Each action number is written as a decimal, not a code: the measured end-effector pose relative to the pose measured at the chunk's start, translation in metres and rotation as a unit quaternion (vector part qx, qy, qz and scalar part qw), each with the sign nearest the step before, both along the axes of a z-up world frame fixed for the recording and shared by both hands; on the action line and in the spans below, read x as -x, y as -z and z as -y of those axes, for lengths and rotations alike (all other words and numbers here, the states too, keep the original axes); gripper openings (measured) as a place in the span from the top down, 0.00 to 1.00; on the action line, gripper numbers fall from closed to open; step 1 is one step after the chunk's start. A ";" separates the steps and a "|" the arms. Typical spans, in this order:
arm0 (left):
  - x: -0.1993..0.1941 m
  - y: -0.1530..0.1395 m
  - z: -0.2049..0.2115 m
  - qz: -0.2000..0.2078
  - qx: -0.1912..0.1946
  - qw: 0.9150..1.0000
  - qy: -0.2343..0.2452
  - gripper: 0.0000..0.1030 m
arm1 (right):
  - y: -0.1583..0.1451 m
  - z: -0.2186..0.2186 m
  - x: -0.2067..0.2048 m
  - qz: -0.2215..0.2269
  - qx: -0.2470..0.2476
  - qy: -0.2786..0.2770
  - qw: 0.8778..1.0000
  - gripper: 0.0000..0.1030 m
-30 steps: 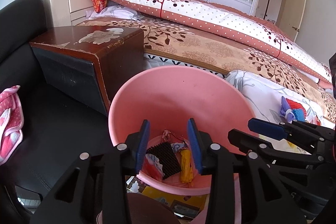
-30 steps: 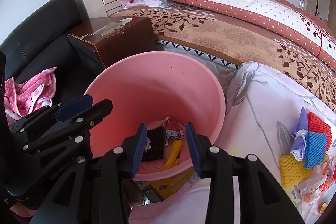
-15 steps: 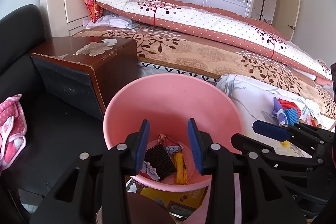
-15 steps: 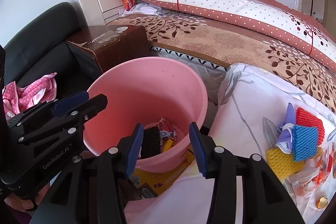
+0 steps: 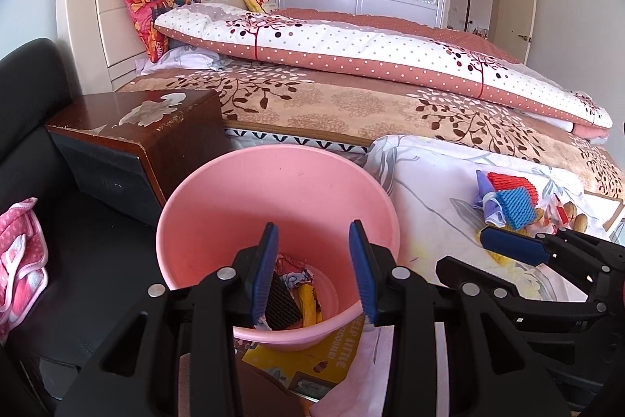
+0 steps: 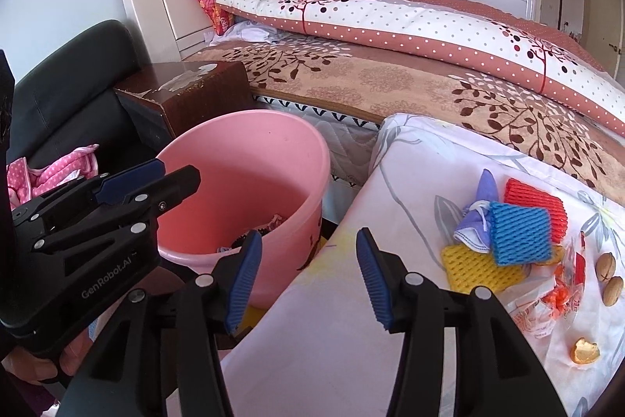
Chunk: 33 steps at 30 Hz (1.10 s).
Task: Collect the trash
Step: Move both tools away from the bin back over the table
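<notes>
Item: trash pile on the table (image 6: 320, 350), a surface under a white floral cloth beside the bed (image 6: 390, 81), right of the bucket (image 6: 250, 151)

- Blue net (image 6: 519, 235): foam fruit sleeve, lying flat on top, long axis running left to right with a slight tilt. Judged very light, soft, springy; take it across the short side, at an edge clear of its neighbours
- Red net (image 6: 539, 210): just behind, partly under the blue one. Same handling
- Yellow net (image 6: 476, 268): nearest, flat, partly under the blue one
- Purple mask (image 6: 482, 206): crumpled, peak pointing up and away; limp, pinch a fold
- Wrappers (image 6: 547, 299): thin film, likely slippery, crushes easily
- Two walnuts (image 6: 609, 280), peel (image 6: 584, 352): small; nuts hard, round, may roll out of a pinch

Bucket: pink, upright, on the floor; already holds some scraps

Left gripper (image 5: 314, 272): fingers spread, empty, hanging over the bucket mouth

Right gripper (image 6: 306, 280): fingers opening, nothing between them, above the table's near edge, pile to the right and not yet reached
</notes>
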<state>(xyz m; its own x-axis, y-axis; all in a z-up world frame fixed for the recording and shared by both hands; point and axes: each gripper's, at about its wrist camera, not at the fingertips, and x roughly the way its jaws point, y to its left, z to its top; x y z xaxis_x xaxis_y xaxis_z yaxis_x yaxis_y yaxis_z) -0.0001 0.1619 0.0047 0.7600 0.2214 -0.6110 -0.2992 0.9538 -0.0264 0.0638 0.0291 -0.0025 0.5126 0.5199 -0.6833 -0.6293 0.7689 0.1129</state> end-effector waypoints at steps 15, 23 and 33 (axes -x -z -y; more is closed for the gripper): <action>-0.005 0.002 0.049 -0.009 -0.011 1.000 0.026 0.64 | 0.000 0.062 0.010 0.005 -0.013 0.043 0.999 0.49; -0.011 0.006 0.080 -0.008 -0.021 0.999 0.047 0.64 | 0.006 0.099 0.010 0.005 -0.013 0.077 0.997 0.47; -0.024 0.013 0.111 -0.013 -0.033 0.996 0.077 0.64 | 0.012 0.145 0.003 0.003 -0.016 0.128 0.992 0.46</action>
<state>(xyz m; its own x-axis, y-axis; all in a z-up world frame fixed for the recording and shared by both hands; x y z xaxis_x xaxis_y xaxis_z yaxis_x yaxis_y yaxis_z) 0.0243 0.0514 -0.0082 0.7721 0.1439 -0.6190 -0.1494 0.9878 0.0433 0.0612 -0.1157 -0.0148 0.6344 0.3938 -0.6652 -0.4145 0.8996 0.1373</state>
